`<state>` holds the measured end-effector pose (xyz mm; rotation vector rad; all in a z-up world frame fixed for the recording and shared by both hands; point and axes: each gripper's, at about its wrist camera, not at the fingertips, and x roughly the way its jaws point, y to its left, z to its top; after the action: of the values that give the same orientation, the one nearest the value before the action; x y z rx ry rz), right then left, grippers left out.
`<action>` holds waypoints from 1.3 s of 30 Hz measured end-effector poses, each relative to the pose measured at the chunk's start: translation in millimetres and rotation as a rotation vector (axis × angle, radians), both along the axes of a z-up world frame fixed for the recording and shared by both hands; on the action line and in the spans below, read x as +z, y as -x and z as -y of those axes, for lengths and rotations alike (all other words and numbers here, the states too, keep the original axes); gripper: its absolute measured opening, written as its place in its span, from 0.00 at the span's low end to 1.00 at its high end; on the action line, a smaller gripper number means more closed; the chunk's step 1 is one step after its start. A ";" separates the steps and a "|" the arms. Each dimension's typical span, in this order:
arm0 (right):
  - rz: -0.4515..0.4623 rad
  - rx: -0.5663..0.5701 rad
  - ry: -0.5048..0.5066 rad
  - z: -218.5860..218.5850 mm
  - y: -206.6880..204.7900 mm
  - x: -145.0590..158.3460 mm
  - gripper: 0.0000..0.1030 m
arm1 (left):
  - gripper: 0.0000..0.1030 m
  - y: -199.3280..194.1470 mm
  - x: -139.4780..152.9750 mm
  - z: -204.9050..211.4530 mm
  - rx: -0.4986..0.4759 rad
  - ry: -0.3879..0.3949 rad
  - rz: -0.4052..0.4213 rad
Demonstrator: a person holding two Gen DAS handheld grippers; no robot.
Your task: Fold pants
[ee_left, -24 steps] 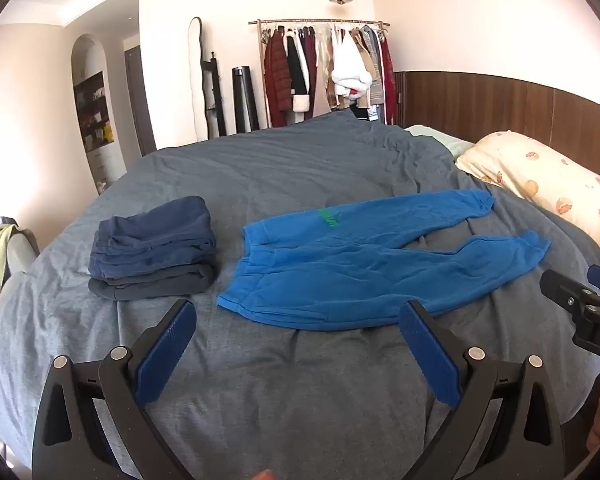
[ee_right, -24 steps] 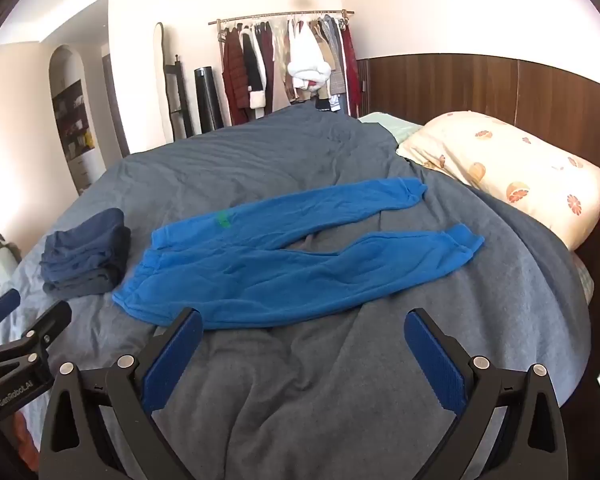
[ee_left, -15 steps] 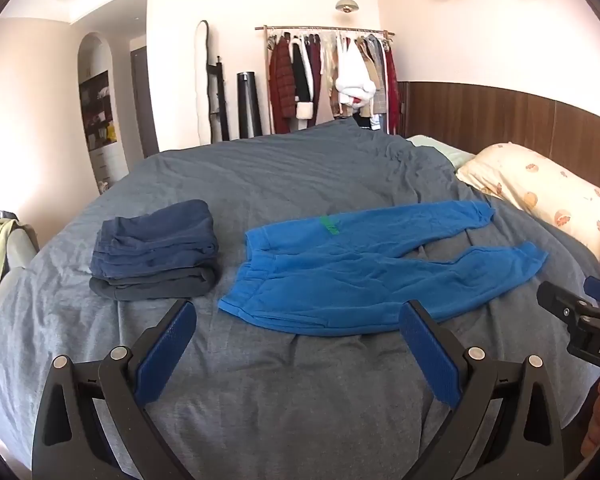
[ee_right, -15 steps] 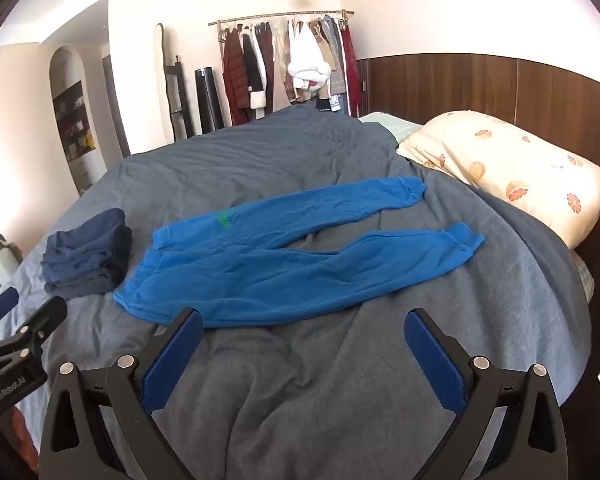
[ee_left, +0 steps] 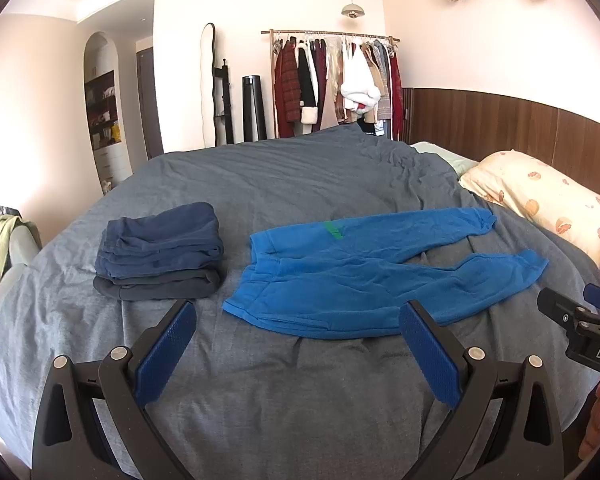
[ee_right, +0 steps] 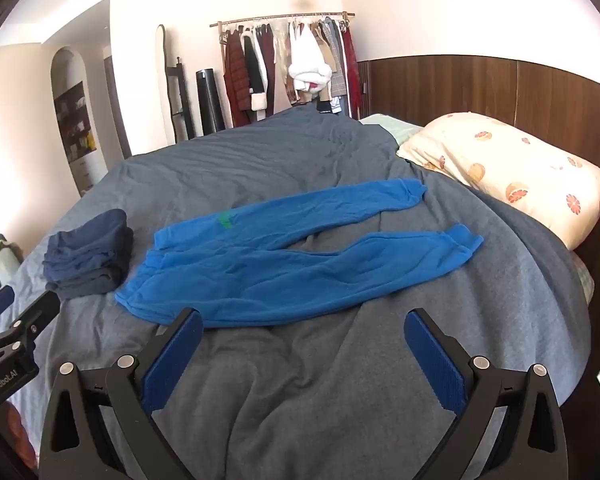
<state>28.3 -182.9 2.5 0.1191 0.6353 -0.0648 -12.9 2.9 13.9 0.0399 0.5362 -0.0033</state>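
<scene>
Bright blue pants (ee_left: 364,276) lie spread flat on the grey bed cover, waistband to the left, both legs stretching right; they also show in the right wrist view (ee_right: 292,260). A small green tag (ee_left: 334,229) sits near the waist. My left gripper (ee_left: 296,344) is open and empty, held above the cover just in front of the waistband. My right gripper (ee_right: 304,350) is open and empty, in front of the near leg. Each gripper shows at the edge of the other's view.
A stack of folded dark blue and grey clothes (ee_left: 160,252) lies left of the pants. A floral pillow (ee_right: 512,176) rests at the right by the wooden headboard. A clothes rack (ee_left: 332,84) stands beyond the bed.
Both grippers have drawn back and tilted up slightly, so the pants sit a little lower in view. The pants have not moved. Both grippers stay open.
</scene>
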 end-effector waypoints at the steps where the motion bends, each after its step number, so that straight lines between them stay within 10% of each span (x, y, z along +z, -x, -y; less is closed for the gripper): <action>1: 0.000 0.000 0.000 -2.5 2.1 0.3 0.99 | 1.00 0.0 0.1 -0.5 0.000 0.003 0.000; 39: 0.001 0.011 0.012 -7.6 2.1 5.1 0.99 | 1.00 0.6 -0.2 -1.4 -0.017 0.031 0.012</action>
<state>26.2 -175.4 7.5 0.1043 0.6339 -0.0583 -13.6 4.2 13.7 0.0145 0.5238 -0.0282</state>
